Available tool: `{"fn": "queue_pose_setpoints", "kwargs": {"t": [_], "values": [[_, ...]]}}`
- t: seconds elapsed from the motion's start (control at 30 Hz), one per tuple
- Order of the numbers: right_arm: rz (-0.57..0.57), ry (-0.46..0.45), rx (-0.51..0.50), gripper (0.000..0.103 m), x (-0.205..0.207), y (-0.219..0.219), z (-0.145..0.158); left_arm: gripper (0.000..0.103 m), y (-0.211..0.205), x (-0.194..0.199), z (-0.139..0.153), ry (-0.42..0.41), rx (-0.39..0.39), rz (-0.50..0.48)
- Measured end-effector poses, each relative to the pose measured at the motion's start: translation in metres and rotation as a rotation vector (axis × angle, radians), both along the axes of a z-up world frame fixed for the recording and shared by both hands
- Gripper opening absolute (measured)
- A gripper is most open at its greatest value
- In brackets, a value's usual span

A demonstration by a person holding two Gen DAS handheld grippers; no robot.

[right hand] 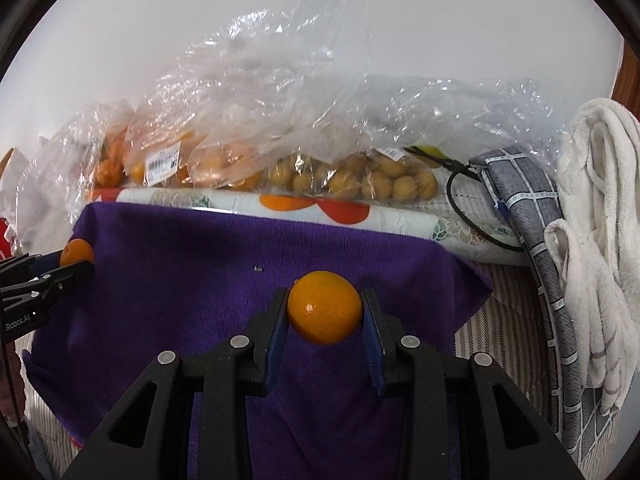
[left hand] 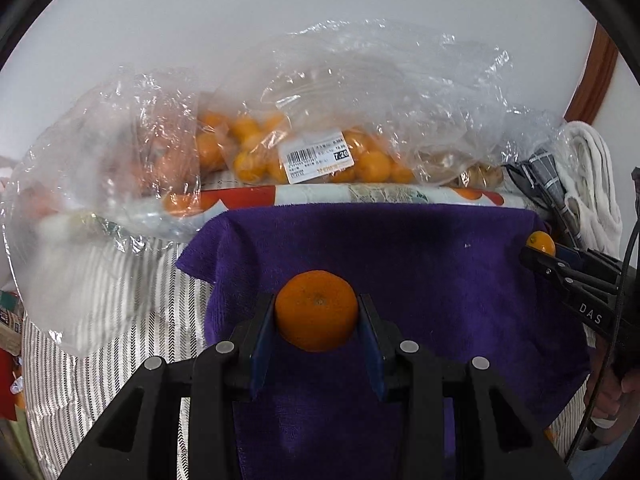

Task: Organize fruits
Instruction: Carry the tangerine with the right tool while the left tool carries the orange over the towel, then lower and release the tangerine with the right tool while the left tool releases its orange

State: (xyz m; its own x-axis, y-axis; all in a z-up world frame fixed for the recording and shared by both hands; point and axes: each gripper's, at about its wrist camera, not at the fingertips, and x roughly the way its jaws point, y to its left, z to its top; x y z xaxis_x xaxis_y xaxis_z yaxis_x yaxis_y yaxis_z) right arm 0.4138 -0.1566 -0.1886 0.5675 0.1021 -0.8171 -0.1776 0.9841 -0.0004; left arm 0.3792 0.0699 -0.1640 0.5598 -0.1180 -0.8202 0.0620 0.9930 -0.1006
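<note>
Clear plastic bags [left hand: 352, 92], crinkled and thin, heaped along the far edge of the table against a pale wall: one holds small smooth orange fruits [left hand: 372, 166] and bears a white barcode price label [left hand: 318, 157]; a second bag [left hand: 104, 148], at the far left corner, holds larger orange fruit dimly seen through the film; a third contains round tan, wrinkle-shelled nuts or fruits [right hand: 360, 182]

Purple towel [left hand: 420, 264], deep pile, spread across the near middle of the table over a grey-and-white striped cloth [left hand: 132, 320]; a flower-printed cloth [right hand: 320, 206] runs along its far edge

Left gripper [left hand: 316, 312], black with blue pads, angled down over the towel, clamped on a tangerine [left hand: 316, 310], matte, slightly flattened, stem scar facing the camera

Right gripper [right hand: 325, 308], same build, angled down over the towel toward its right edge, clamped on a glossy round orange fruit [right hand: 325, 307]; both fruits sit between the pads above the towel, and whether they touch it cannot be told

Folded white fleecy fabric [right hand: 600, 220] and a grey checked cloth [right hand: 532, 208] lie at the right edge, with a black cable [right hand: 460, 200] beside them
</note>
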Motion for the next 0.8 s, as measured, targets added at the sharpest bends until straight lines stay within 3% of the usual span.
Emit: {"fn": "queue_pose_setpoints", "kwargs": {"t": [0.7, 0.8], "values": [[0.018, 0.069, -0.027, 0.035, 0.003, 0.005, -0.025, 0.038, -0.012, 0.009, -0.024, 0.069, 0.065, -0.001], [0.022, 0.072, -0.025, 0.039, 0.004, 0.006, -0.026, 0.038, -0.014, 0.009, -0.026, 0.068, 0.070, -0.002]]}}
